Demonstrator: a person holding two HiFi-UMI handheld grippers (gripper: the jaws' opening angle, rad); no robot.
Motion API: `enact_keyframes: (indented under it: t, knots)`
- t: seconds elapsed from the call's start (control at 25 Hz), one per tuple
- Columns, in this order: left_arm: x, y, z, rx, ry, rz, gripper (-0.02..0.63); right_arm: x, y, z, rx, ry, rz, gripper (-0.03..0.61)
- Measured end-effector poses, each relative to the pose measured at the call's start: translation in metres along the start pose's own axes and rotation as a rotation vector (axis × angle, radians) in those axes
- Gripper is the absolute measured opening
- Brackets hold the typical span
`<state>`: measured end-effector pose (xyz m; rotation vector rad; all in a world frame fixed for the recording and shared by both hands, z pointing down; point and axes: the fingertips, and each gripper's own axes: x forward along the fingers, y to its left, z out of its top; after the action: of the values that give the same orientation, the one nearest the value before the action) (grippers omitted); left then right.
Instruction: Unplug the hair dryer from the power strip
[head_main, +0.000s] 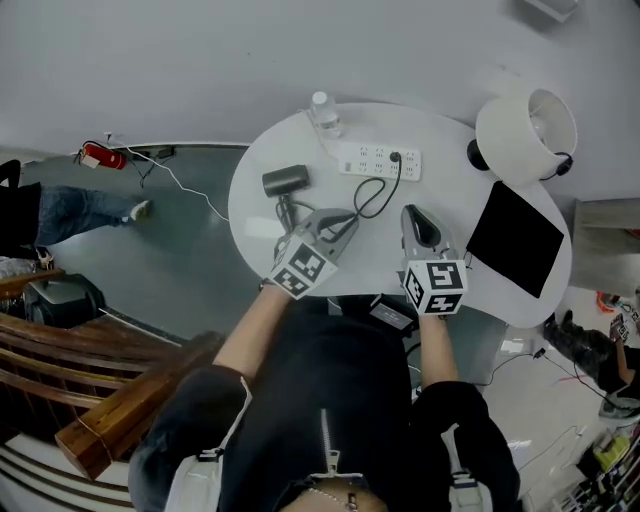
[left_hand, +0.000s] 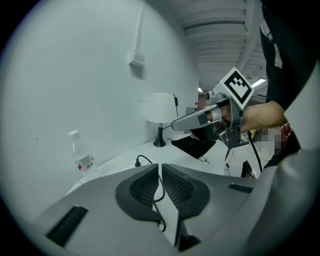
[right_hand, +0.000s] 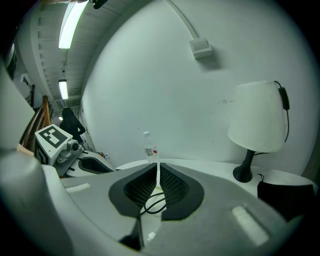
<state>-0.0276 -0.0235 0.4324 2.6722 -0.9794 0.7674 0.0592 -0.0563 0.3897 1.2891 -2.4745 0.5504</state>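
Round white counter (head_main: 250, 200) set against a pale wall.

Hair dryer (head_main: 285, 182): dark, lying on the counter's left part, barrel crosswise, handle toward the person. Its black cord (head_main: 372, 197) makes a loop near the middle and runs up to a black plug (head_main: 396, 157). The plug sits in the white power strip (head_main: 375, 160) at the far side of the counter, toward the strip's right end.

Clear water bottle (head_main: 323, 112): upright, just beyond the strip's left end. White-shaded lamp (head_main: 525, 125) on a black foot at the far right. A flat black pouch (head_main: 515, 238) lies on the person's side of the lamp.

Left tongs (head_main: 345, 222): jaws together, nothing between the pads. They hang over the counter just right of the dryer's handle, tips toward the cord loop.

Right tongs (head_main: 408, 212): jaws also together and empty. They sit on the loop's right, short of the strip and pointing toward it.

Neither pair grips the dryer, cord or plug.

Floor, left of the counter: red fire extinguisher (head_main: 103, 156) by the wall, and near it a person's leg in jeans (head_main: 80, 210).
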Motion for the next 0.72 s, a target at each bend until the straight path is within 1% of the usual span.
enact_keyframes:
  t: [0.12, 0.24, 0.48, 0.6, 0.64, 0.72]
  knots:
    - [0.012, 0.007, 0.001, -0.011, -0.001, -0.025, 0.018, 0.007, -0.008, 0.001, 0.004, 0.010, -0.008, 0.008]
    - [0.018, 0.014, 0.002, -0.006, 0.001, -0.033, 0.020, 0.011, -0.013, 0.001, 0.005, 0.017, -0.020, 0.009]
    - [0.035, 0.025, -0.006, 0.043, 0.049, -0.028, 0.020, 0.015, -0.024, -0.007, 0.000, 0.033, -0.023, 0.009]
    - [0.043, 0.031, -0.009, 0.097, 0.078, -0.040, 0.021, 0.020, -0.031, -0.009, -0.010, 0.040, -0.020, 0.009]
    - [0.047, 0.032, -0.011, 0.116, 0.092, -0.053, 0.036, 0.021, -0.034, -0.010, -0.012, 0.043, -0.020, 0.008]
    - [0.054, 0.033, -0.012, 0.151, 0.118, -0.083, 0.127, 0.024, -0.040, -0.009, -0.018, 0.047, -0.020, 0.008]
